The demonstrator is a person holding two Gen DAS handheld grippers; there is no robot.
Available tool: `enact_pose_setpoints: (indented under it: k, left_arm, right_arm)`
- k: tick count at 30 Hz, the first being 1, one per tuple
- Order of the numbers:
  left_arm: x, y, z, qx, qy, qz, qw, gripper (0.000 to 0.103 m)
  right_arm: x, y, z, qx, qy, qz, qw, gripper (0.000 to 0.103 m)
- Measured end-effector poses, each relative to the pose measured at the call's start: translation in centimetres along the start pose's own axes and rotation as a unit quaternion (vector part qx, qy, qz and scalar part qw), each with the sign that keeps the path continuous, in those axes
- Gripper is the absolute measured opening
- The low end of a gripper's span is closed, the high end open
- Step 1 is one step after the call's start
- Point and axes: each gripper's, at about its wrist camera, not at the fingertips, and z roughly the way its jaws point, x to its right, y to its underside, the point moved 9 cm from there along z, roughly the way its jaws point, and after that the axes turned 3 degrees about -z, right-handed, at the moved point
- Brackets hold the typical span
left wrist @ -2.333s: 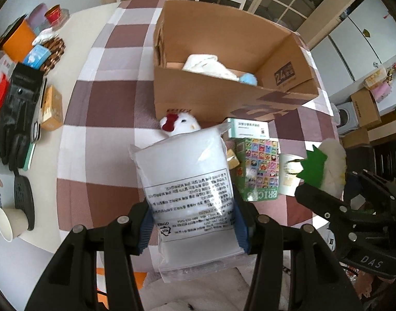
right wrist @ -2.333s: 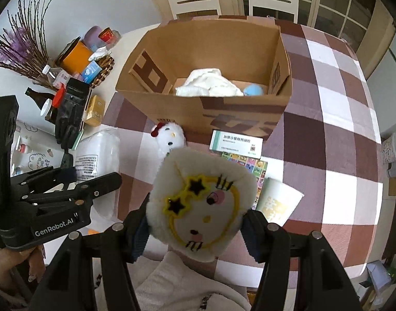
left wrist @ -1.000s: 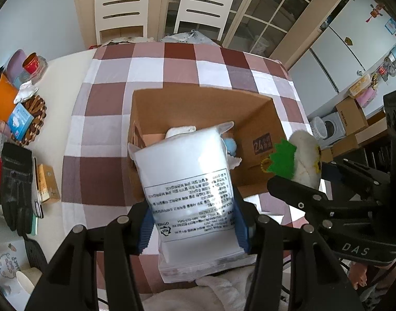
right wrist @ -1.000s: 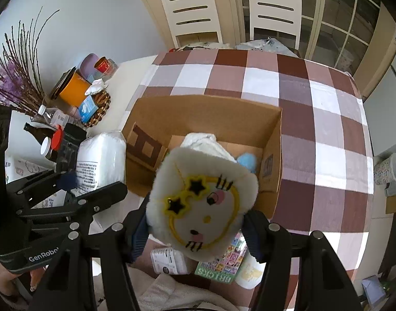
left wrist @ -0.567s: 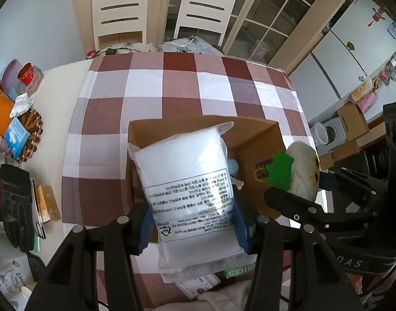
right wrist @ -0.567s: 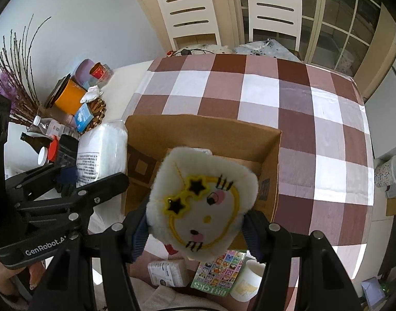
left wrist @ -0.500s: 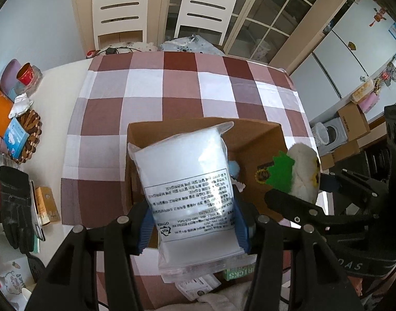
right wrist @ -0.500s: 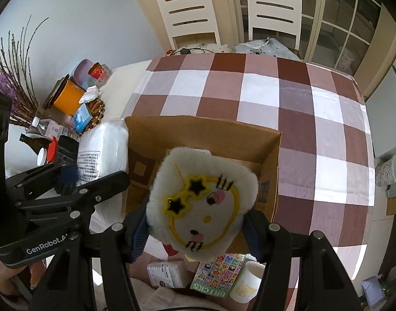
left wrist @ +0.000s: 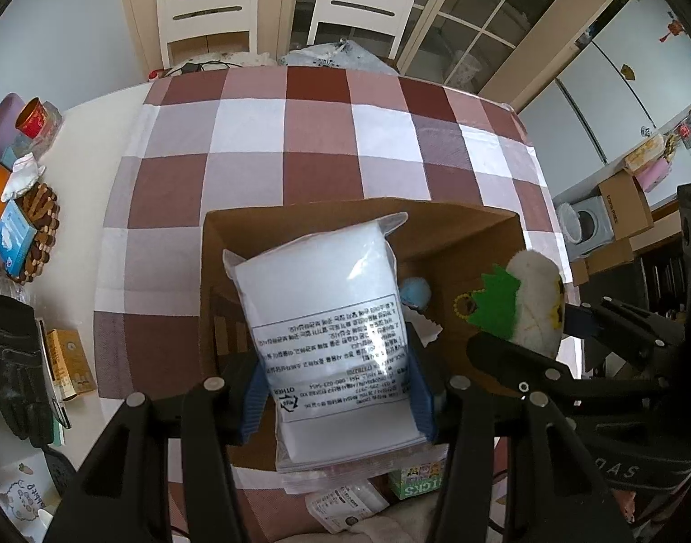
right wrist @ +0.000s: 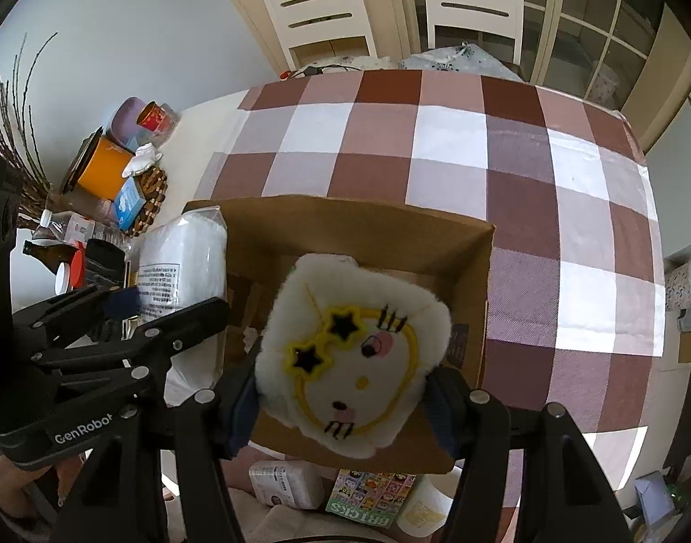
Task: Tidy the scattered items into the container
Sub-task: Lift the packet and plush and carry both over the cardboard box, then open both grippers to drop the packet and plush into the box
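My left gripper (left wrist: 336,398) is shut on a white plastic bag with a printed label (left wrist: 332,330) and holds it above the open cardboard box (left wrist: 463,231). My right gripper (right wrist: 341,402) is shut on a white plush toy with yellow star glasses (right wrist: 350,353), also above the box (right wrist: 359,226). The plush (left wrist: 526,303) shows in the left wrist view, and the bag (right wrist: 182,267) in the right wrist view. A blue ball (left wrist: 415,292) lies inside the box.
A small white box (right wrist: 286,484), a colourful bricks box (right wrist: 368,502) and a paper cup (right wrist: 420,511) lie in front of the cardboard box. Black gloves (left wrist: 15,362), an orange tin (right wrist: 103,172), bottles and small boxes crowd the table's left side. Two white chairs stand behind.
Both grippers have risen from table level and moved forward with their loads, and now hover over the open box. In the last half second they barely moved.
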Motion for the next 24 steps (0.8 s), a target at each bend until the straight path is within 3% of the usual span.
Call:
enact_pose_setpoints:
  k: [19,22,24]
  left_arm:
    - [0.0,0.0,1.0,-0.013,-0.011,-0.005,0.9999,0.053]
    - [-0.2,0.1,1.2,-0.016,-0.016,-0.009,0.9997,0.059]
    - [-0.6,0.1,1.2,-0.015,-0.024,-0.016,0.9995,0.069]
  right_arm:
    - [0.4,-0.1,0.5,-0.010,-0.004,0.007,1.000,0.065]
    - [0.6,-0.2,0.4,-0.009,-0.001,0.010,1.000,0.068]
    - [0.9,-0.3,0.3,-0.008,0.004,0.012,1.000,0.071]
